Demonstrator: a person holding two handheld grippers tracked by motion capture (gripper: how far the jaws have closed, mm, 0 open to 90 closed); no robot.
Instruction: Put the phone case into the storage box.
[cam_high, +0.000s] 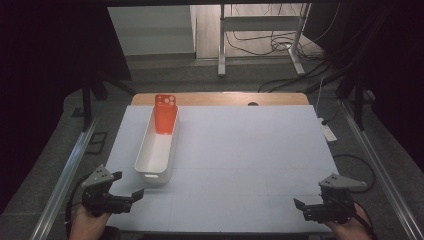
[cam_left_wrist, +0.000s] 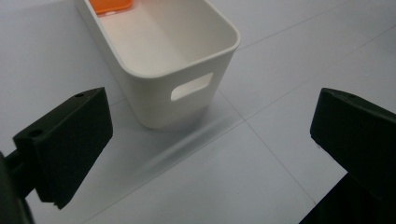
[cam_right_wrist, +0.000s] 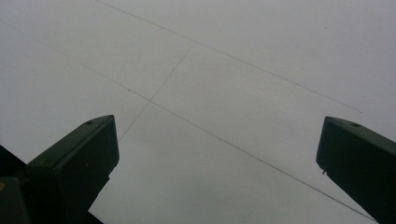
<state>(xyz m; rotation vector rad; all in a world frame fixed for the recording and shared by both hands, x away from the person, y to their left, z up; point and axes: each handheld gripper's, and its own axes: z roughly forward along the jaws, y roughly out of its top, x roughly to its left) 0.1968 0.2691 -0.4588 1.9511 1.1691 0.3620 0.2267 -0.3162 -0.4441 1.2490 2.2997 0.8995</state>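
Right now both grippers are hovering with fingers spread and empty; the left gripper (cam_high: 127, 192) is sitting just near the bin (cam_high: 150, 162), whose far end is holding the orange case (cam_high: 165, 114). Reaching past the near rim, it should be closing on the case's raised edge.

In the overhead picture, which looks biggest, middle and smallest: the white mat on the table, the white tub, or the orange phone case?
1. White mat, by far the largest.
2. White tub, long and narrow.
3. Orange phone case, leaning in the tub's far end; farther from the camera, yet clearly smallest.
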